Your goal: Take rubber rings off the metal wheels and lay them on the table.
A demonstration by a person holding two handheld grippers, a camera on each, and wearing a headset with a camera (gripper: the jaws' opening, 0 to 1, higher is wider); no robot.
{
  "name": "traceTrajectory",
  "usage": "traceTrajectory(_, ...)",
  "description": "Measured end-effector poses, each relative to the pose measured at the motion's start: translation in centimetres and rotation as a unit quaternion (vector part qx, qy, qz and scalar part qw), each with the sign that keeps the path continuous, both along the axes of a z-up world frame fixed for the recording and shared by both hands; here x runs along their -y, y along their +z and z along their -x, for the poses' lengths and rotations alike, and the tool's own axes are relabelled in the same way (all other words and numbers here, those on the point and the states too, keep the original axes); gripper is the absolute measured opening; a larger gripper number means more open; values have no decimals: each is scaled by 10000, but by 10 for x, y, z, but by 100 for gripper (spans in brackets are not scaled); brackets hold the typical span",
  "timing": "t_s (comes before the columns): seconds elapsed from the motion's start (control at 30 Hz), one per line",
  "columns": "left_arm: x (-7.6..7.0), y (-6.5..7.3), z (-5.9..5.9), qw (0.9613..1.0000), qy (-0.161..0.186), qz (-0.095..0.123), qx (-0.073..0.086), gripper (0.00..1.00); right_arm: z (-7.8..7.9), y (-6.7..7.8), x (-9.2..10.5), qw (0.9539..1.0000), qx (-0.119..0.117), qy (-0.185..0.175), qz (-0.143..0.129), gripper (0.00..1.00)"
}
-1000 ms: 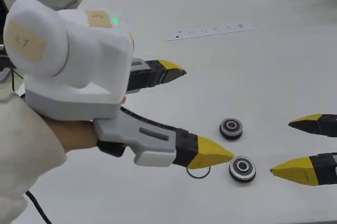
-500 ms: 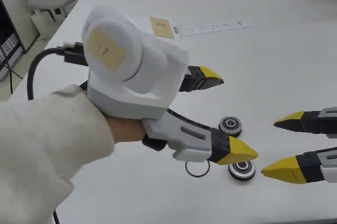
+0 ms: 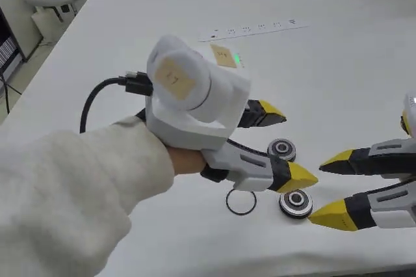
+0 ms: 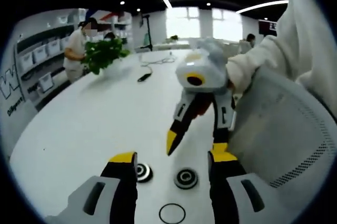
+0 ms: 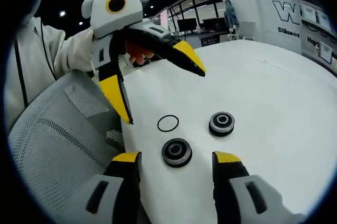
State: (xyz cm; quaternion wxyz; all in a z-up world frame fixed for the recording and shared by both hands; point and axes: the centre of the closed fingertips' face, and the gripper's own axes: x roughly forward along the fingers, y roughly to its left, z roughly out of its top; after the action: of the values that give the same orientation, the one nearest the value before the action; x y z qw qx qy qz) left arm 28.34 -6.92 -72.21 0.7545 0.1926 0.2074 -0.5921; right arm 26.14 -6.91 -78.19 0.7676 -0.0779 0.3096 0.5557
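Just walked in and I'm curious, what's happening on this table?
A person holds a hand-held gripper in each hand over a white table. Both are open and empty. The left hand-held gripper hangs near the far metal wheel; the right hand-held gripper faces the near metal wheel. One rubber ring lies loose on the table beside them.
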Motion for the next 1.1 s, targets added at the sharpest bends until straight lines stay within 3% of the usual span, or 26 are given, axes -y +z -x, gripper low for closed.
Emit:
traceTrajectory(0.3, 4, -33, 6, 9997, 41, -233, -40, 49, 0, -14, -4, 9999, 21, 71, 126, 48)
traceTrajectory(0.43, 5, -44, 11, 9995, 10, -313, 16, 46, 4, -20, -6, 9997, -33, 141, 182, 41)
traceTrajectory(0.5, 5, -48, 13, 9995, -2, -326, -44, 43, 8, -24, -7, 9995, -56, 207, 248, 39)
traceTrajectory(0.73, 6, -59, 15, 9995, 41, -296, -37, 37, 9, -28, -7, 9989, 85, 290, 354, 33)
traceTrajectory(1.1, 7, -71, 18, 9993, -9, -360, -44, 23, 4, -27, -3, 9991, 179, 154, 345, 23)
